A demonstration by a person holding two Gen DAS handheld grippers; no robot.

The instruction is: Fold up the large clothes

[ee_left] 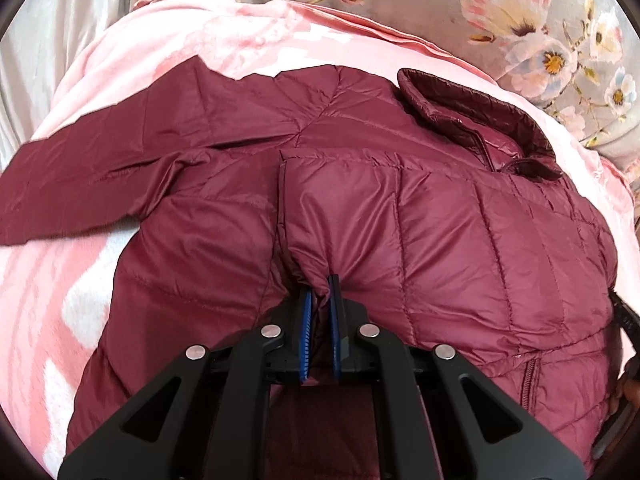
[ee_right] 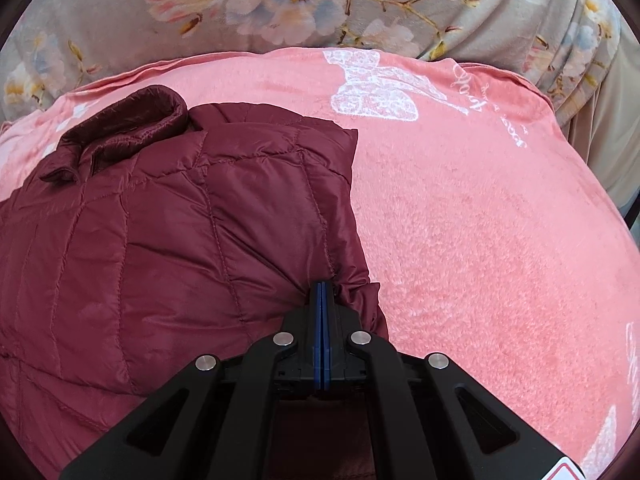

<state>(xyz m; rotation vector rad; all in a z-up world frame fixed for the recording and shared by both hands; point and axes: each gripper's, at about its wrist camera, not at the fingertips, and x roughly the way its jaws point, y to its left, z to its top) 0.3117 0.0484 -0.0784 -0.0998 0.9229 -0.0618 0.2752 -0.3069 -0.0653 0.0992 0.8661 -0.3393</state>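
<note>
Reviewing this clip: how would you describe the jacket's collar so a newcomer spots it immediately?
Start at the pink blanket spread over the flowered bedding, then find the maroon quilted jacket lying on it. The collar is the raised, rolled band at its far end, glossier and darker than the flat stitched panels.

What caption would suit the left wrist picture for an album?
Left gripper pinching a fold of the maroon jacket spread on a pink blanket.

Maroon quilted jacket (ee_left: 440, 220), seemingly half-folded, collar up
</note>
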